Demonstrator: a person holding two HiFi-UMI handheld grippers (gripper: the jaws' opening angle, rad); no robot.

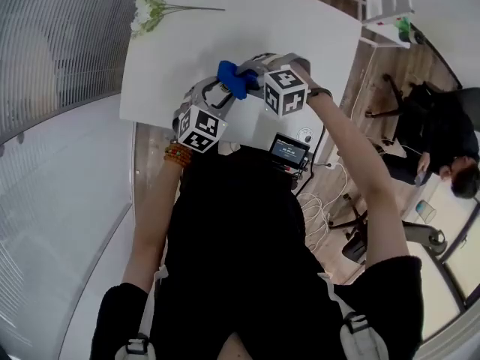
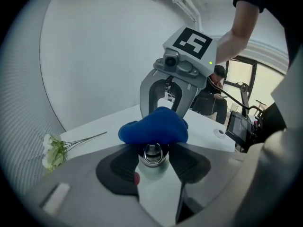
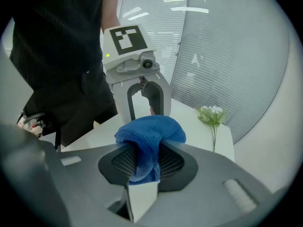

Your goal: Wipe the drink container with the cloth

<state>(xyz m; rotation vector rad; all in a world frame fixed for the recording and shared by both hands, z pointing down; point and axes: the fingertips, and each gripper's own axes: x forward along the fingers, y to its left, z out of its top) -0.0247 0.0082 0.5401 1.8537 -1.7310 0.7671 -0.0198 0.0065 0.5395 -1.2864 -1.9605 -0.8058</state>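
We see a soft, nappy cloth [image 3: 150, 132], a bottle [image 2: 151, 159] with a shiny metal top, and a smooth matt table [image 1: 262, 28].

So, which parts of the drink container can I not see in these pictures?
Left gripper view: only the ringed end of the drink container shows in the left tool; the cloth covers what is beyond.
Head view: both tools and the cloth hide it wholly.
Right gripper view: the cloth in the right tool hides nearly all of it.
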